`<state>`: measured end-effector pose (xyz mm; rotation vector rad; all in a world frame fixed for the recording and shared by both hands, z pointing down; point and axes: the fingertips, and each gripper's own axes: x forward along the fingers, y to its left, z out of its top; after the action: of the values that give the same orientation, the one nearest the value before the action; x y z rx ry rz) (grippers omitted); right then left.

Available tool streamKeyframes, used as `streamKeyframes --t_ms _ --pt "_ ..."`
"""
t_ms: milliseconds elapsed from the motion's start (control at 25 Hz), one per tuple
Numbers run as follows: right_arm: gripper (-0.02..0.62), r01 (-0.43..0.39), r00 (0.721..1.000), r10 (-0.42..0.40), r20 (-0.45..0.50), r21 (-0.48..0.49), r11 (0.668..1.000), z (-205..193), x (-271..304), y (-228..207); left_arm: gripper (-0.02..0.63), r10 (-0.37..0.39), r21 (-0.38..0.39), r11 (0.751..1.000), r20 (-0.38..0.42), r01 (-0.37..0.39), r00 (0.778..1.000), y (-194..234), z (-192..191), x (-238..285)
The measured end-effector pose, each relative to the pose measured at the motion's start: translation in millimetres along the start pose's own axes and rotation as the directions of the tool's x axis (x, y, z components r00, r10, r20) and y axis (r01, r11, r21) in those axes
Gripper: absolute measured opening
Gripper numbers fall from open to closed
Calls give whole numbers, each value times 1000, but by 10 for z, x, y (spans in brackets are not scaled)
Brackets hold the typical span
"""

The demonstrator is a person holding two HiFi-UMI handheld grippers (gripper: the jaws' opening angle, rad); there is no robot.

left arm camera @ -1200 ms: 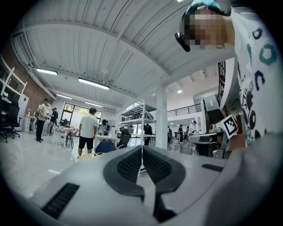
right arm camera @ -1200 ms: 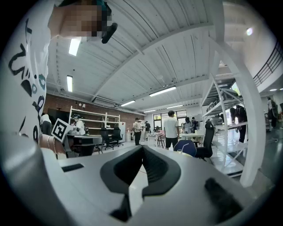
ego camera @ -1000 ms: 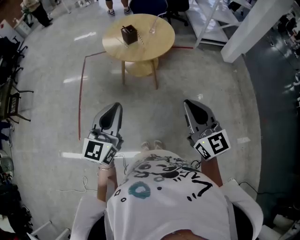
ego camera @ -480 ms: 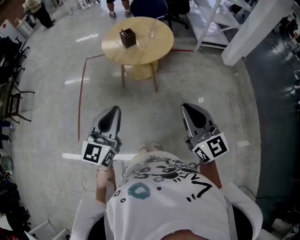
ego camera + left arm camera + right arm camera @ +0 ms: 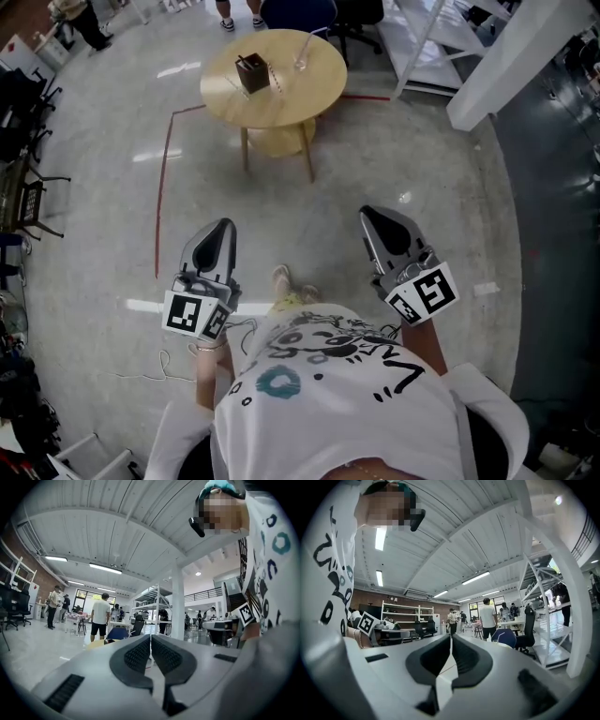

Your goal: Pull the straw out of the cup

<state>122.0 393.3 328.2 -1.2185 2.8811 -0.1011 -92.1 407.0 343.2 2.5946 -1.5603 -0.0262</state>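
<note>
A clear cup with a straw stands on the far side of a round wooden table, well ahead of me in the head view. Next to it on the table is a dark brown box. My left gripper and right gripper are held close to my body, far short of the table and pointing towards it. In the left gripper view the left gripper has its jaws pressed together with nothing between them. The right gripper is shut and empty too.
A red tape line marks the concrete floor left of the table. A blue chair and a standing person are behind the table. White shelving rises at the right, black chairs stand at the left, and a cable lies by my feet.
Both grippers have sunk slightly in the head view and stay shut. One foot has stepped forward, and the table has slid a little up and left in the frame.
</note>
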Motion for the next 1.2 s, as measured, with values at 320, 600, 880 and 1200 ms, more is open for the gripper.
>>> streamKeyframes --t_ms 320,600,880,1200 --pt "28 2 1000 -2 1 -11 1000 -7 293 -216 18 2 -7 1000 -10 -2 1000 220 -14 282" --pt "29 13 1000 -13 12 -5 1000 59 856 -501 18 -34 12 999 15 33 999 622 131 816" --pt "29 24 999 -24 31 -11 1000 186 1443 -740 18 -72 12 997 11 72 997 1058 226 1315" --pt "28 75 997 -74 31 -11 997 168 2012 -1000 18 -100 22 995 10 100 995 1570 307 1709"
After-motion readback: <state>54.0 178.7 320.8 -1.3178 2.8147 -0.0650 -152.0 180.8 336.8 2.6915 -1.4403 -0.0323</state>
